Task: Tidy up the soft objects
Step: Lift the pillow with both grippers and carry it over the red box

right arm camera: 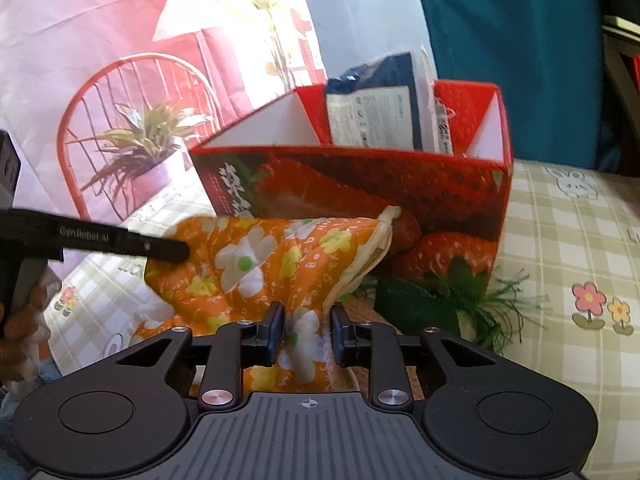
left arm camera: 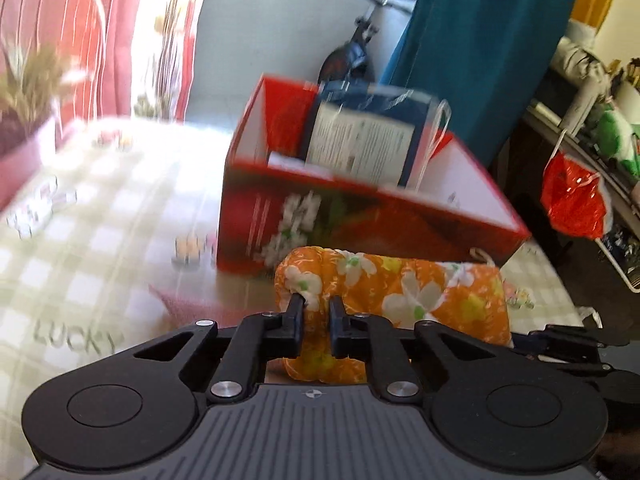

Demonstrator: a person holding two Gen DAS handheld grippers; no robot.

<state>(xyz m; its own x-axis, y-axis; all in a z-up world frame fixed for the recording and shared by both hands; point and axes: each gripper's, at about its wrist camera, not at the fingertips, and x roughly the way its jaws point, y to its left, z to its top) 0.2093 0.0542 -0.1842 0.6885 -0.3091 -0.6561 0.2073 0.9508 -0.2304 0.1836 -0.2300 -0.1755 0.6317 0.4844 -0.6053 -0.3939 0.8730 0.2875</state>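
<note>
The left gripper (left arm camera: 316, 312) and the right gripper (right arm camera: 308, 320) are each clenching their jaws on the orange flowered cloth (right arm camera: 256, 256), which is hanging between them just in front of the red strawberry box (right arm camera: 420, 196) over the checked bedcover (right arm camera: 560, 240).

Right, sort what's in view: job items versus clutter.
Job:
orange floral cloth
left gripper
right gripper
red strawberry box

Lying about:
potted plant
red wire chair
teal curtain
red plastic bag
</note>
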